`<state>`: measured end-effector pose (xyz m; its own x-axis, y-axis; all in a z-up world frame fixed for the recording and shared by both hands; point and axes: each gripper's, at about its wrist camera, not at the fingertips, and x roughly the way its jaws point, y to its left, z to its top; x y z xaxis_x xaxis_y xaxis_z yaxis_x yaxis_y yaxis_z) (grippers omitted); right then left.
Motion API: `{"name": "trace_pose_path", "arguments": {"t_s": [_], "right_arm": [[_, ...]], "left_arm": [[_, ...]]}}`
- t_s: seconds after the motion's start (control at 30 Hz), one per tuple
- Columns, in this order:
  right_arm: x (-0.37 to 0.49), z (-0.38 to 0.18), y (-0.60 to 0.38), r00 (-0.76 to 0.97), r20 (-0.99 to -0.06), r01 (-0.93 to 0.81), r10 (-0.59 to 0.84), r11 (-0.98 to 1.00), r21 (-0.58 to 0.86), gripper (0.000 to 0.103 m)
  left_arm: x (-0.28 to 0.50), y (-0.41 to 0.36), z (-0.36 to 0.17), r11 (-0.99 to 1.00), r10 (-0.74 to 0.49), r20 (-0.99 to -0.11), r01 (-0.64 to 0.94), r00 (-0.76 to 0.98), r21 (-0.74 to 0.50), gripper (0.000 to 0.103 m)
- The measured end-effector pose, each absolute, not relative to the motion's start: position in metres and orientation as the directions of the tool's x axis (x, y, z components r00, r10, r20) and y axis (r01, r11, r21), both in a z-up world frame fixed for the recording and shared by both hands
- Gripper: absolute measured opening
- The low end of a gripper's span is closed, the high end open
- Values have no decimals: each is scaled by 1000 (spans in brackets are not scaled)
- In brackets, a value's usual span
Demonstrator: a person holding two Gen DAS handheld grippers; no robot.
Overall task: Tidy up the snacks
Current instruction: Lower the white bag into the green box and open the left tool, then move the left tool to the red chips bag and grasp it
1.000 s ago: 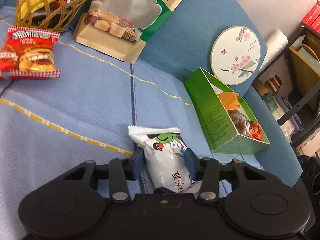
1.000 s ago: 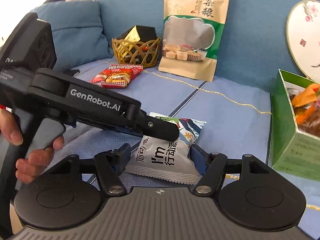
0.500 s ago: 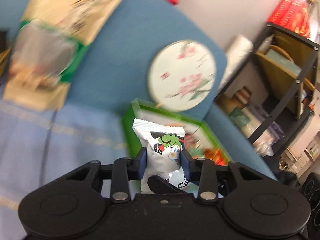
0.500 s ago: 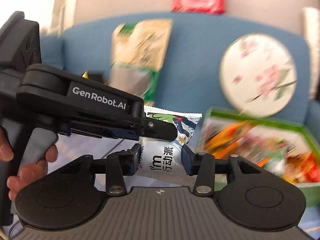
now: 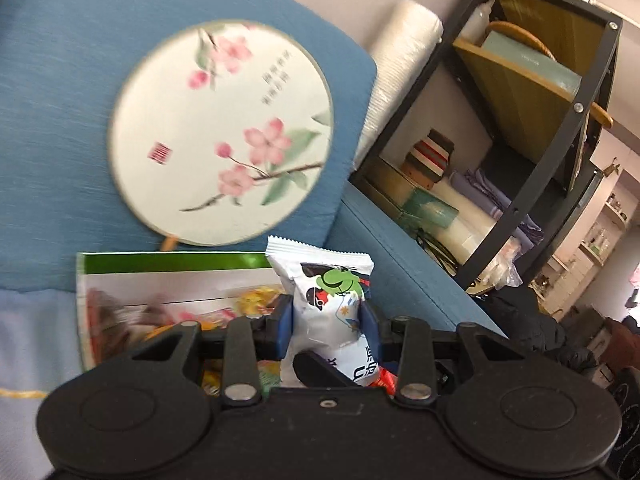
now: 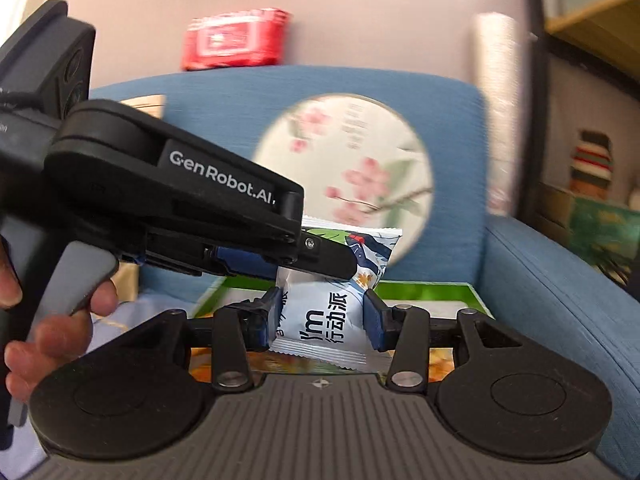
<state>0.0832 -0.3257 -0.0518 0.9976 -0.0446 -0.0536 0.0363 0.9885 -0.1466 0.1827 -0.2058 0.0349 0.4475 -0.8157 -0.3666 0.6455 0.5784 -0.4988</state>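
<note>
A white and blue snack packet is clamped between both grippers and held in the air above the open green box of snacks. My left gripper is shut on the packet's far end. My right gripper is shut on its near end, where the packet shows black lettering. In the right wrist view the left gripper's body crosses from the left over the packet. The green box lies just below and behind, mostly hidden by the grippers.
A round flowered fan leans on the blue sofa back. A dark metal shelf with boxes stands to the right beyond the sofa arm. A red wipes pack sits on top of the sofa back.
Both grippers lifted the packet off the sofa seat and carried it right, over the green box. The basket, grain bag and red snack bag have left view.
</note>
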Motion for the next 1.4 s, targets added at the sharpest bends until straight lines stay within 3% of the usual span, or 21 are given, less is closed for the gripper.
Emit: {"name": "trace_pose_path", "arguments": {"t_s": [0.03,0.07,0.1,0.13,0.17,0.23,0.43,0.73,0.97,1.07,1.17,1.37,1.4], "right_arm": [[88,-55,-325,996,-52,61,-71,984,-169,75],[93,-60,-324,994,-51,86,-98,976,-202,75],[97,-67,-322,990,-59,110,-127,965,-239,77],[102,-74,-321,984,-92,124,-155,953,-278,89],[104,-79,-320,976,-126,129,-175,942,-309,94],[96,-80,-313,980,-90,137,-180,924,-357,103],[66,-71,-293,993,-2,111,-120,924,-365,103],[49,-78,-247,989,-93,-138,114,941,-309,103],[45,-93,-213,948,-175,-301,267,929,-215,103],[44,-98,-204,944,-188,-311,272,923,-228,103],[48,-102,-202,941,-201,-314,272,924,-219,103],[55,-111,-204,941,-218,-304,257,927,-220,103],[57,-112,-204,940,-225,-306,259,928,-214,103]], "left_arm": [[187,-211,31,575,-818,-371,647,439,-501,46],[190,-213,28,576,-817,-386,647,429,-500,58],[194,-217,23,600,-798,-419,632,433,-490,94],[195,-219,20,633,-772,-444,612,455,-474,103],[194,-217,17,662,-748,-451,595,487,-456,103],[188,-207,16,687,-726,-444,578,525,-441,103],[166,-162,32,710,-704,-433,558,563,-430,103],[122,-74,30,790,-608,-466,436,642,-430,103],[110,24,19,893,-411,-515,219,753,-392,103],[115,71,15,942,-246,-526,73,814,-327,103],[126,116,7,934,-121,-541,-89,832,-347,103],[164,158,-18,926,-12,-615,-224,788,-305,103],[171,158,-22,935,3,-636,-228,772,-273,95]]}}
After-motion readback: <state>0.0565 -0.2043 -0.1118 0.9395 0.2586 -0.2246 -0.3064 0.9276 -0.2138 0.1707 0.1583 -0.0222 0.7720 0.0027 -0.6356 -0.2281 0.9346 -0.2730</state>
